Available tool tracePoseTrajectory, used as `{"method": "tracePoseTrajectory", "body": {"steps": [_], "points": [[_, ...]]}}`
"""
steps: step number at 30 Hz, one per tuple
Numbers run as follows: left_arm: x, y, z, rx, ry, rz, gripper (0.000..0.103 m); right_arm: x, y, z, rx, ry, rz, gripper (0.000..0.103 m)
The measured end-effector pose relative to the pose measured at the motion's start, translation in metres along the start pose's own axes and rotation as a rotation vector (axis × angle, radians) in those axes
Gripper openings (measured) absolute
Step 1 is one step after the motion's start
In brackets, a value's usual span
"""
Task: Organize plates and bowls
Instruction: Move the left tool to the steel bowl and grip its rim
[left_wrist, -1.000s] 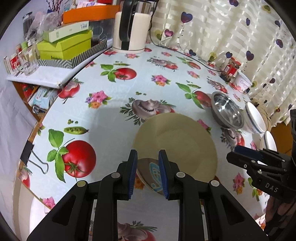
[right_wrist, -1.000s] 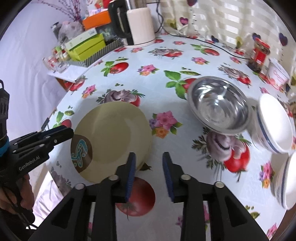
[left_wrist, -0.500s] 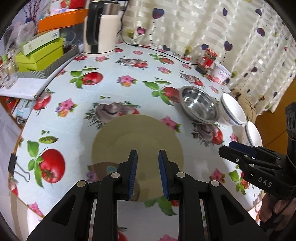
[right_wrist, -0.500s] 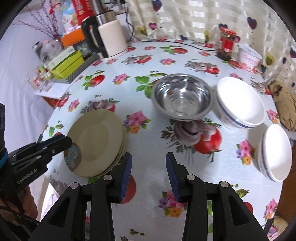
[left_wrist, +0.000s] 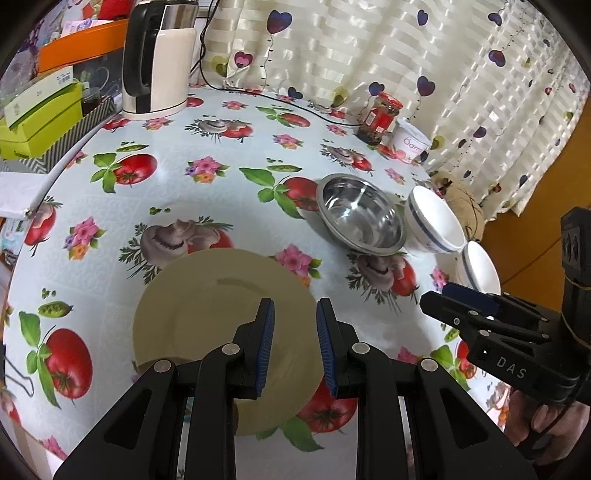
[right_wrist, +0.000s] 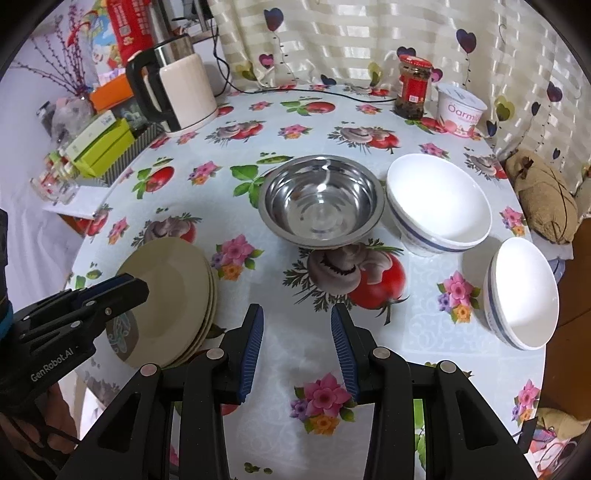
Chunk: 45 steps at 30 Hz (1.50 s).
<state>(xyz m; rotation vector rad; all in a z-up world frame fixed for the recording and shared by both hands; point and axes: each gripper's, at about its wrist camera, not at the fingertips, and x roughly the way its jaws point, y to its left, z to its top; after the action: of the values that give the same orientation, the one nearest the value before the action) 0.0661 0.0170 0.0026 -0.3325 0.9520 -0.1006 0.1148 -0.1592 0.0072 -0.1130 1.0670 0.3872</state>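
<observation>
A stack of beige plates (right_wrist: 173, 291) lies at the table's near left, also in the left wrist view (left_wrist: 214, 310). A steel bowl (right_wrist: 319, 201) stands mid-table, also in the left wrist view (left_wrist: 360, 218). A large white bowl with a blue band (right_wrist: 439, 205) stands right of it, and a smaller white bowl (right_wrist: 524, 293) nearer the right edge. My left gripper (left_wrist: 293, 347) is open and empty above the plates. My right gripper (right_wrist: 297, 350) is open and empty above the tablecloth, in front of the steel bowl.
An electric kettle (right_wrist: 177, 92) with its cord stands at the back left beside green boxes (right_wrist: 101, 147). A red-lidded jar (right_wrist: 412, 86) and a yoghurt tub (right_wrist: 461, 109) stand at the back right. A brown bundle (right_wrist: 541, 199) lies at the right edge. Curtains hang behind.
Both grippers have pulled back and risen, so more of the table shows. The right gripper's jaws have opened wider. The plates have not moved.
</observation>
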Motion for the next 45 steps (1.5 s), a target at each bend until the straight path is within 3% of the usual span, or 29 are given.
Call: {"method": "tracePoseTrajectory", "body": {"steps": [8,30,36,45], "points": [[0.006,0.001,0.007,-0.01,0.004,-0.027,0.024,0.002,-0.001,0.005,0.001,-0.006,-0.009,0.038],[0.045,-0.012,0.054,0.002,0.044,-0.028,0.025,0.033,-0.037,0.021,0.129,0.001,0.096,0.038],[0.064,-0.02,0.073,0.008,0.061,-0.041,0.025,0.043,-0.043,0.029,0.154,0.003,0.093,0.038],[0.102,-0.033,0.093,0.02,0.1,0.0,0.025,0.05,-0.05,0.029,0.167,0.013,0.101,0.038]]}}
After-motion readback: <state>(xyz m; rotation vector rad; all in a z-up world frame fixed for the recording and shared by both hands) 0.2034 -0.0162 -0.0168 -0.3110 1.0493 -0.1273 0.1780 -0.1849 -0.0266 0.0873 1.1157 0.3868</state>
